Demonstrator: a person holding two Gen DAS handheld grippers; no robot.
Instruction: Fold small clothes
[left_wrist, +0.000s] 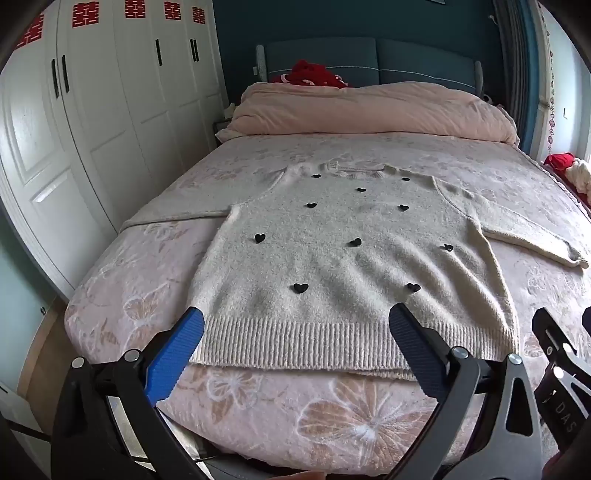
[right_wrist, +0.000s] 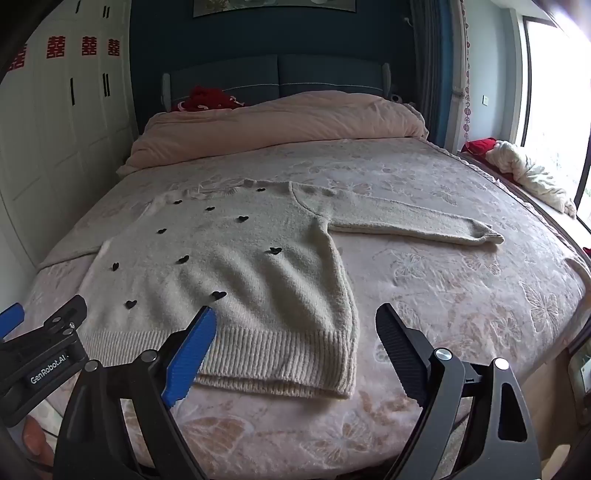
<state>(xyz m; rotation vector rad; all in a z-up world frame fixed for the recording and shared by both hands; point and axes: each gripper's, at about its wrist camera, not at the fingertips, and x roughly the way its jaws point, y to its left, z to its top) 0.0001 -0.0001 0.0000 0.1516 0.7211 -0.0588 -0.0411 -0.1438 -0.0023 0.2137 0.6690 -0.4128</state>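
A cream knit sweater (left_wrist: 343, 258) with small black hearts lies flat, front up, on the bed; it also shows in the right wrist view (right_wrist: 236, 280). Its right sleeve (right_wrist: 413, 225) stretches out to the right; the left sleeve (left_wrist: 177, 218) runs out to the left. The ribbed hem (left_wrist: 295, 343) faces me. My left gripper (left_wrist: 295, 321) is open and empty, hovering just above the hem. My right gripper (right_wrist: 295, 317) is open and empty over the sweater's lower right corner (right_wrist: 340, 369). The left gripper's body shows in the right wrist view (right_wrist: 40, 350).
The bed (right_wrist: 461, 295) has a pink floral cover. A folded pink duvet (left_wrist: 369, 110) lies at the headboard with red cloth (left_wrist: 314, 72) behind it. White wardrobes (left_wrist: 92, 110) stand left. Red and white cloth (right_wrist: 524, 166) sits on the window sill at right.
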